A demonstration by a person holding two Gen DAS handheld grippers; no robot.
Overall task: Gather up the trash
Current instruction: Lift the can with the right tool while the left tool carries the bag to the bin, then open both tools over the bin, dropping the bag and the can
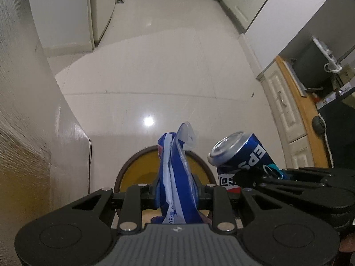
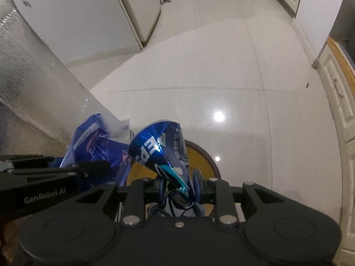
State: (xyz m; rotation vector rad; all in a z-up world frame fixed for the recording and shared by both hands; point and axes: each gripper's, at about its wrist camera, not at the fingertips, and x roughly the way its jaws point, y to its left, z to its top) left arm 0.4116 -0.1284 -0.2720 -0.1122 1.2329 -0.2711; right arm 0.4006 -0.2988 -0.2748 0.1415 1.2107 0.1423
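Both wrist cameras sit close behind their fingers, angled steeply down at a glossy white tiled floor point(image 1: 155, 77). Each frames, beyond its fingertips, the round brown-rimmed yellow bin point(image 1: 137, 168), a crumpled blue plastic wrapper point(image 1: 175, 173) and a crushed blue soda can point(image 2: 159, 155).

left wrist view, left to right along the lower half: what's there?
Textured wall panel → blue-and-white wrapper in the left gripper, over the round bin → crushed blue can → cream cabinet.

wrapper point(image 1: 175, 173) left of can point(image 1: 241, 155) | both above bin point(image 1: 137, 173) | wall point(image 1: 28, 110) left
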